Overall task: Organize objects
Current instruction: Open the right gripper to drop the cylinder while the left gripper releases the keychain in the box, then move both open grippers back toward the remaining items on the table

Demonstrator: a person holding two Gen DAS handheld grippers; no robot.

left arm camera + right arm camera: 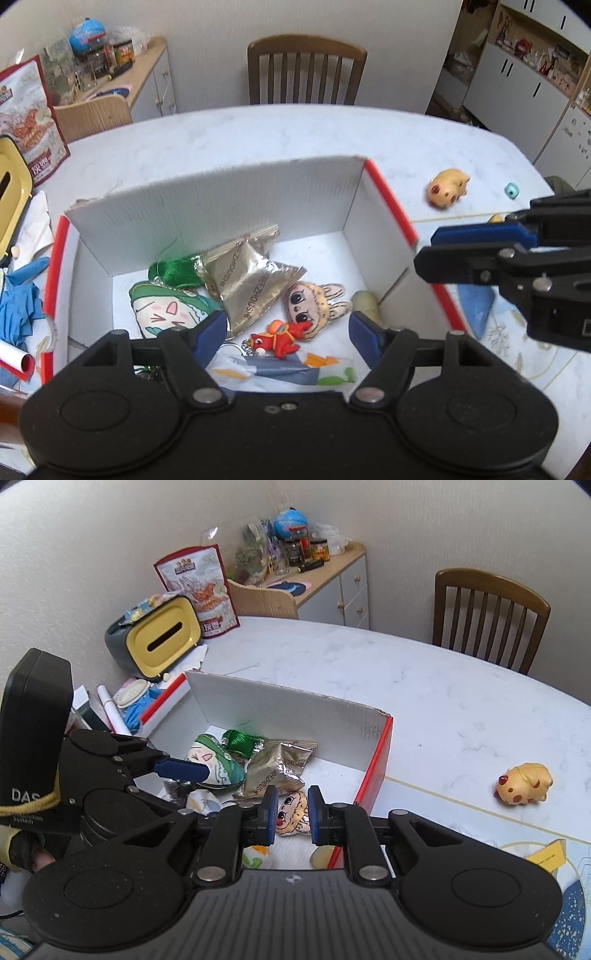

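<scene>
While your left hand-held gripper (288,328) hangs wide open, empty, over the box (229,195), the red dragon keychain (279,338) lies between its fingers; your right hand-held gripper (293,814), narrowly parted, holds nothing. Right of it, on the surface (424,686): pig toy (524,783). Only the left view shows the keychain.

A wooden chair (306,70) stands at the top centre of the left view, behind the white table (258,133). At upper left a cabinet (147,85) carries a globe (86,33) and jars (122,51), with a second, paler chair (92,114) below it. White cupboards (532,81) fill the upper right. In the right view a yellow tissue box (162,635) sits left of centre, a red printed bag (199,590) upright just behind it
</scene>
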